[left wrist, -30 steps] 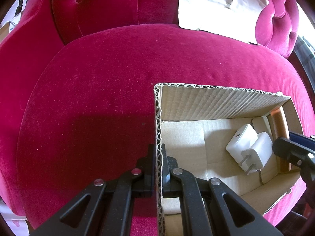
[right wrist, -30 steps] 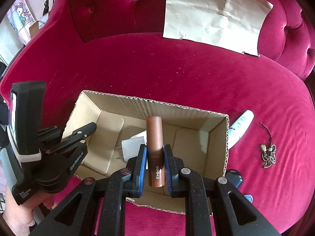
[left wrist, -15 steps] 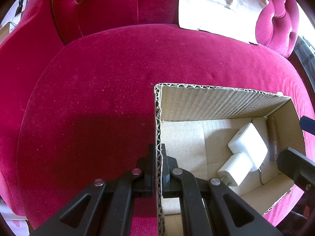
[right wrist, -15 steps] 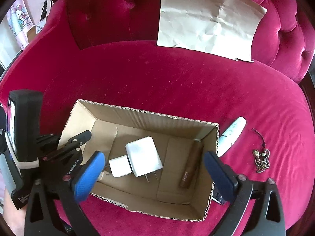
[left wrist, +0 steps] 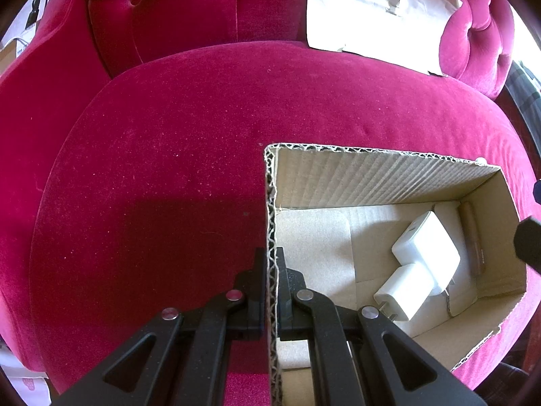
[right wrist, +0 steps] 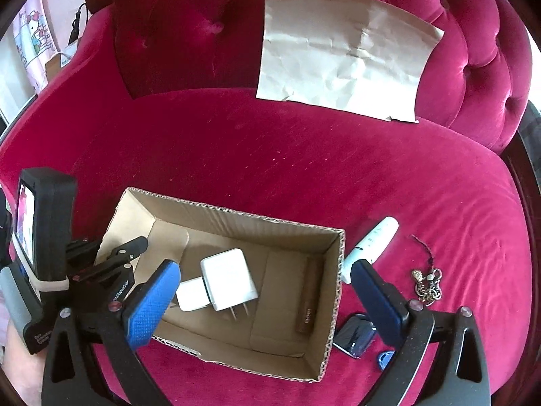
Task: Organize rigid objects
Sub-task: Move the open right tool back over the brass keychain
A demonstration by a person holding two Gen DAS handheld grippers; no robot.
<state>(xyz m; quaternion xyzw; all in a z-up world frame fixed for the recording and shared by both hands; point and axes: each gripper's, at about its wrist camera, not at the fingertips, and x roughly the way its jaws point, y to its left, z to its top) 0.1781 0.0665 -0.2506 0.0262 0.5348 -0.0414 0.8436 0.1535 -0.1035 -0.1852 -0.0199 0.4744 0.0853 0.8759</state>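
An open cardboard box (right wrist: 236, 215) sits on the red velvet sofa seat. Inside lie two white chargers (right wrist: 225, 284) and a brown tube (right wrist: 306, 308); they also show in the left wrist view, chargers (left wrist: 419, 267) and tube (left wrist: 473, 237). My left gripper (left wrist: 270, 270) is shut on the box's left wall (left wrist: 270, 220). My right gripper (right wrist: 267, 301) is open wide and empty above the box. A white tube (right wrist: 370, 242), a dark blue object (right wrist: 355, 336) and a charm chain (right wrist: 427, 282) lie right of the box.
A crumpled sheet of paper (right wrist: 345, 50) leans on the tufted sofa back. A small blue piece (right wrist: 383, 358) lies by the dark object. The sofa's edge curves down at the right (right wrist: 520, 203).
My right gripper opened and let the brown tube go into the box's right side, then rose and drew back. The left gripper kept its hold on the box wall.
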